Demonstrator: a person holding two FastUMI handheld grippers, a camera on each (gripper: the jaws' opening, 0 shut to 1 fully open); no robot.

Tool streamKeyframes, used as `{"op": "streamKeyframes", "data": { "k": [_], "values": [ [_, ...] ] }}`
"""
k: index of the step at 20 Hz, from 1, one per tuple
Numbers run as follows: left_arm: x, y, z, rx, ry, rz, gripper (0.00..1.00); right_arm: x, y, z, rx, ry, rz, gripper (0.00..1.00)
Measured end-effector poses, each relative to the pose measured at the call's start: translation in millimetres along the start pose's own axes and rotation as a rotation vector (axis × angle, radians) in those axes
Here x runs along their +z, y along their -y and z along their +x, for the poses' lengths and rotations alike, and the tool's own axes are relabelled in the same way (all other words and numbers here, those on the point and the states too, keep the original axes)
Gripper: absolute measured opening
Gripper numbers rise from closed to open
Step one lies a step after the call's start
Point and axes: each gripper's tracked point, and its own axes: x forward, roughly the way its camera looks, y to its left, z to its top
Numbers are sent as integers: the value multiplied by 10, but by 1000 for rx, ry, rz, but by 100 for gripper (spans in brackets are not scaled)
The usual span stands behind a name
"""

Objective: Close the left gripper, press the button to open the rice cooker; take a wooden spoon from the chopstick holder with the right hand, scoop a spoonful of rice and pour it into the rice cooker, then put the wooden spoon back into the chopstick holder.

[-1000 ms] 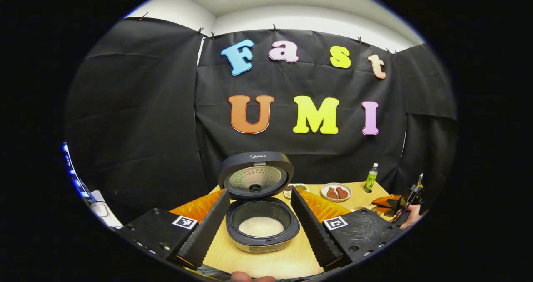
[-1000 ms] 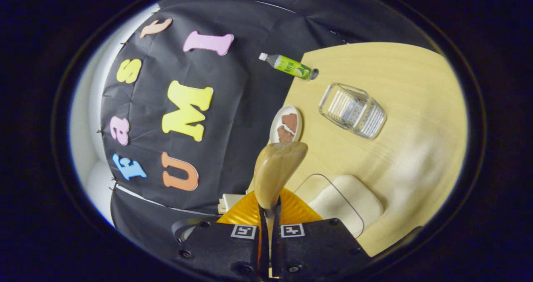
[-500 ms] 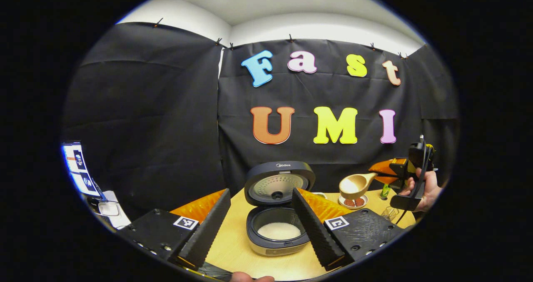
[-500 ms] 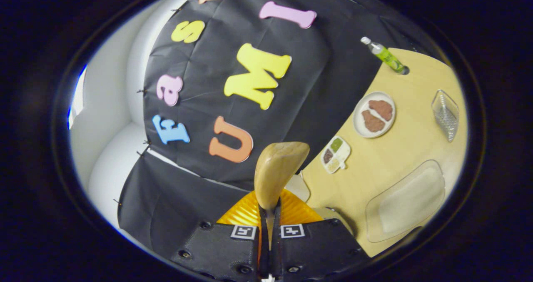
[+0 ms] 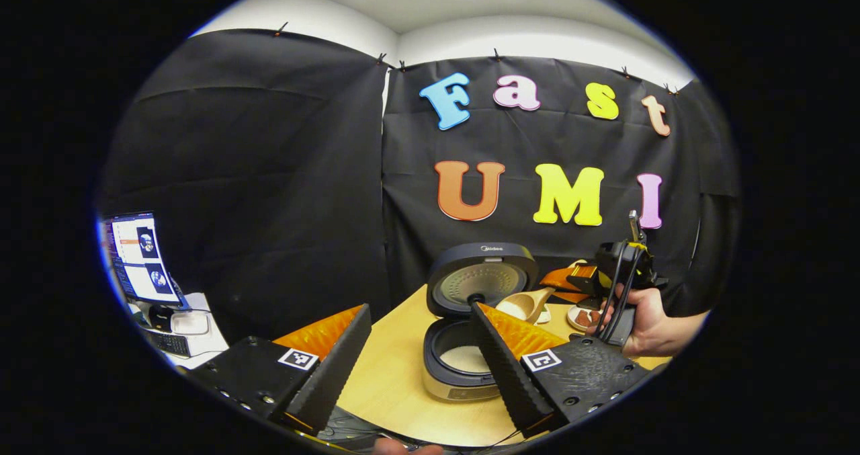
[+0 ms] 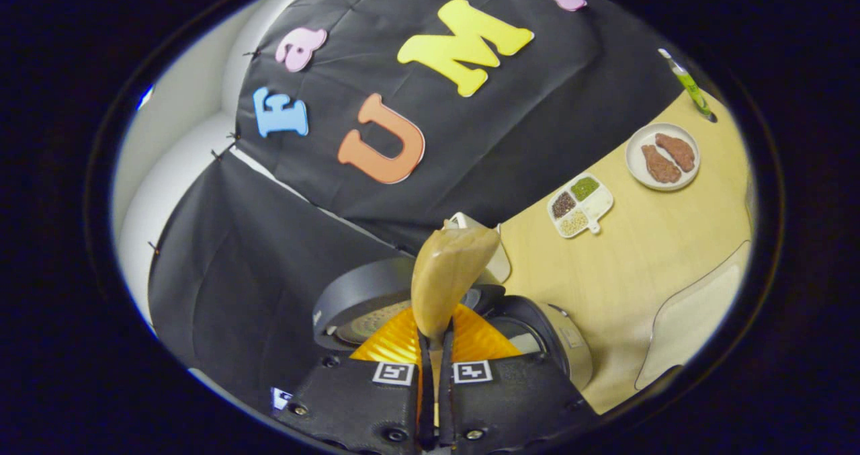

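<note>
The rice cooker (image 5: 470, 347) sits on the table (image 5: 393, 381) with its lid up (rice in the pot). At its two o'clock, the right gripper (image 6: 435, 347), jaws clenched on the wooden spoon (image 6: 447, 277), holds the bowl above the pot. The left gripper (image 5: 420, 354) hangs released, fingers spread wide.

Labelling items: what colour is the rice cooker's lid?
Dark grey; the rice cooker's lid shows best in the left gripper view.
</note>
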Motion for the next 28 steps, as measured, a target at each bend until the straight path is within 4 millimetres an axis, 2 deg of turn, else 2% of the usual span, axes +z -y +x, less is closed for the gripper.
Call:
{"op": "streamKeyframes", "data": {
  "k": [5, 8, 11, 18, 19, 20, 28],
  "values": [
    [-70, -125, -6, 33, -18, -3, 95, -93, 43, 190, -51, 24, -238, 8],
    [-61, -149, -23, 38, -17, 3, 95, -67, -2, 183, -70, 67, -445, 8],
    [-72, -119, -37, 35, -22, 2, 95, -142, -132, 164, -49, 86, -595, 8],
    [2, -26, -79, 30, -8, -5, 95, -256, -257, 168, -32, 94, -770, 8],
    [12, -20, -85, 29, -4, -3, 100, -262, -255, 165, -41, 95, -789, 8],
    [32, -15, -91, 28, -1, -1, 95, -268, -257, 170, -46, 97, -811, 8],
    [46, -53, -192, 27, 3, 5, 95, -349, -320, 165, -91, 135, -1085, 8]
  ]
}}
